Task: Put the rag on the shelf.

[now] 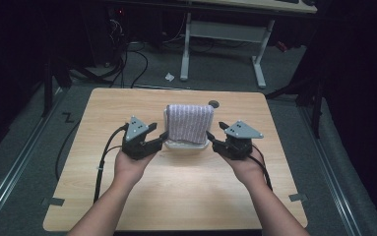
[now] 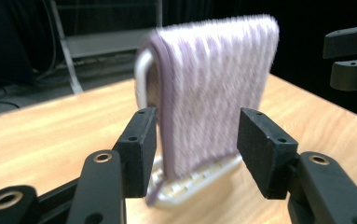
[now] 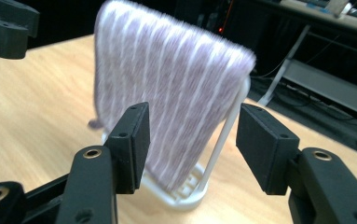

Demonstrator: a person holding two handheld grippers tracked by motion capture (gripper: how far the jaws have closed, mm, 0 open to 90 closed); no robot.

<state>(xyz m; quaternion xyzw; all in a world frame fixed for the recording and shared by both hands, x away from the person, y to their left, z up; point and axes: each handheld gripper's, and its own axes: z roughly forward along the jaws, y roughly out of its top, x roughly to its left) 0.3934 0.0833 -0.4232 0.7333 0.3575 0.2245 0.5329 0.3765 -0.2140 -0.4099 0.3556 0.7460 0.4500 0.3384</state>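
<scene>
While both grippers are held at the table (image 1: pixel 127 206), a purple-and-white striped towel (image 1: pixel 191 123) hangs over a white rack (image 1: pixel 169 142) that stands near the table's far-centre area. The towel is draped across the rack's top bar, and both halves hang down toward the rack's slotted base (image 2: pixel 195 179).

The left gripper (image 1: pixel 159 133) sits just to the left of the rack, held in the person's left hand (image 1: pixel 132 164). Its jaws are spread apart with nothing between them. In the left gripper view, the pads (image 2: pixel 139 149) frame the lower part of the towel, which sits beyond them; contact between the pads and the towel cannot be confirmed.

The right gripper (image 1: pixel 216 133) sits just to the right of the rack, held in the right hand (image 1: pixel 247 167). Its jaws are likewise spread and clasp nothing. In the right gripper view, the towel's lower edge and one upright of the rack (image 3: pixel 223 135) appear beyond the gap between the jaws.

Each gripper carries a grey three-cornered plate (image 1: pixel 138 125) on top, and black cables (image 1: pixel 105 157) trail back toward the person. Beyond the rack, a small dark round disc (image 1: pixel 214 104) sits at the table's far edge. Behind the table, a white desk frame (image 1: pixel 223 37) stands on the floor.
</scene>
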